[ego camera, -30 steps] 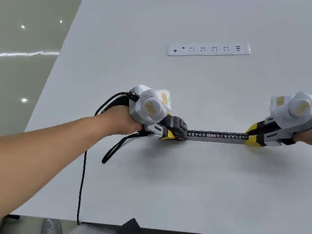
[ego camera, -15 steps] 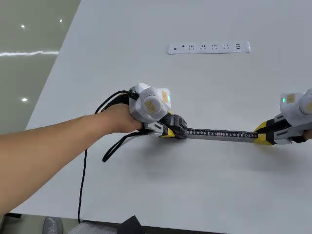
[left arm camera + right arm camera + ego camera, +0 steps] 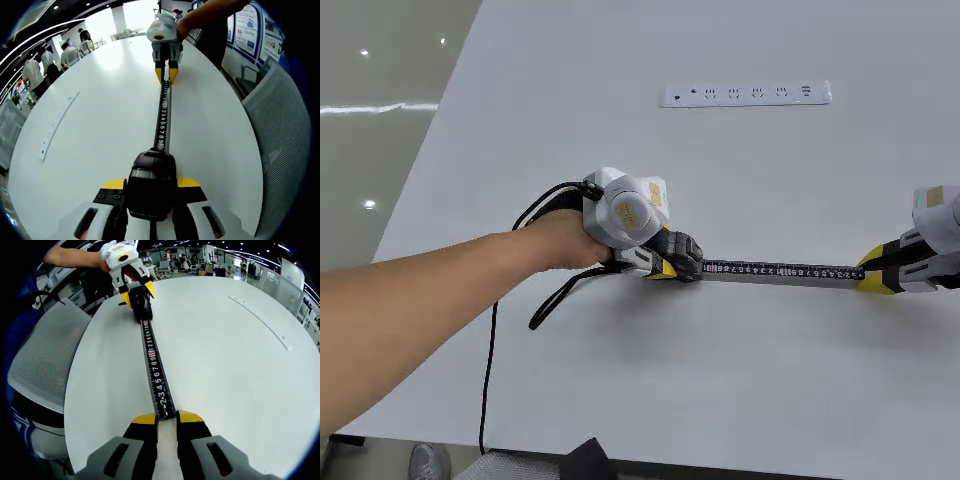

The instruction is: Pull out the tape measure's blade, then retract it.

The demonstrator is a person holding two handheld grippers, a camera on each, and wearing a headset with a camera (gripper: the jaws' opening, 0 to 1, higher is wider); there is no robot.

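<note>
The black tape measure case point(image 3: 678, 254) lies on the white table, and my left gripper point(image 3: 665, 262) is shut on it; in the left gripper view the case point(image 3: 151, 184) sits between the yellow-tipped jaws. Its dark numbered blade point(image 3: 782, 271) runs flat along the table to the right. My right gripper point(image 3: 876, 277) is shut on the blade's end. The right gripper view shows the blade point(image 3: 155, 374) stretching away from my right gripper point(image 3: 165, 418) to the case point(image 3: 139, 303). The other gripper point(image 3: 165, 75) stands at the blade's far end in the left gripper view.
A white power strip point(image 3: 745, 94) lies further back on the table point(image 3: 740, 380). A black cable point(image 3: 545, 300) trails from the left gripper over the table's near edge. A grey mesh chair point(image 3: 42, 350) stands beside the table. Several people stand in the background point(image 3: 47, 57).
My right gripper has moved further right, drawing more of the blade out of the case. The left gripper and the case have stayed in place.
</note>
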